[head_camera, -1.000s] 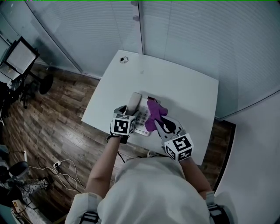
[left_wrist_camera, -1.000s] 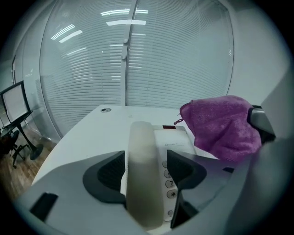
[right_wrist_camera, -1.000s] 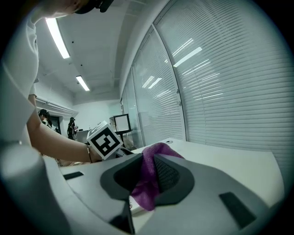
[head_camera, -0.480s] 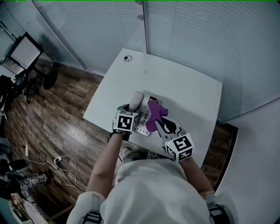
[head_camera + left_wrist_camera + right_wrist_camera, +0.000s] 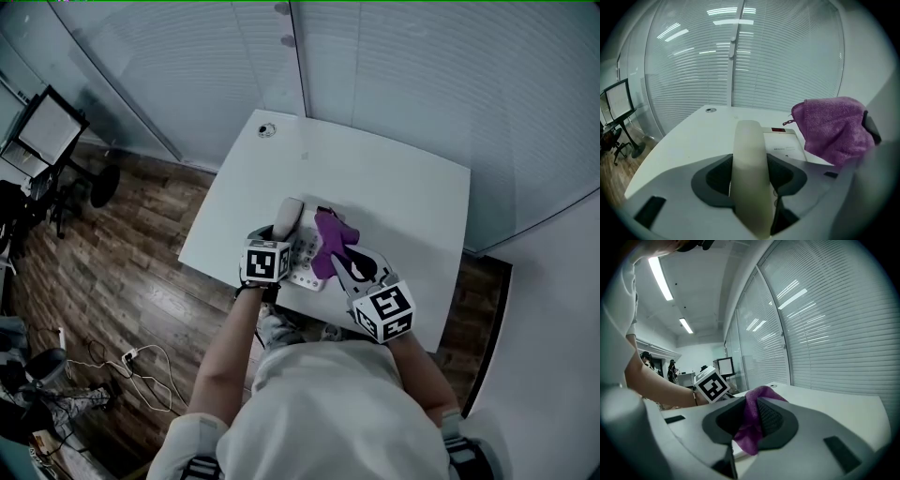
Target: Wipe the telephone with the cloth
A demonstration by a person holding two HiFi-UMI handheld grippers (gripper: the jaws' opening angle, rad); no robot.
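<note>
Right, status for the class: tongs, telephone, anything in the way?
Left tongs just closed on handset. Right tongs grip purple cloth over telephone. Path clear.

No word, brand or number can be read anywhere.

- Telephone (image 5: pixel 785 145): a short line of small dark print is seen on its pale face, beside the handset (image 5: pixel 750 178). The characters are too small to be made out.
- At the telephone's far end a small red window (image 5: pixel 778 130) is noted. No digits are legible in it.
- Near side of the telephone: black-and-white square markers are carried on the cube (image 5: pixel 265 263) of the left hand-held gripper (image 5: pixel 281 232) and on the cube (image 5: pixel 386 312) of the right hand-held gripper (image 5: pixel 333 255). These are coded patterns only, without letters or figures.
</note>
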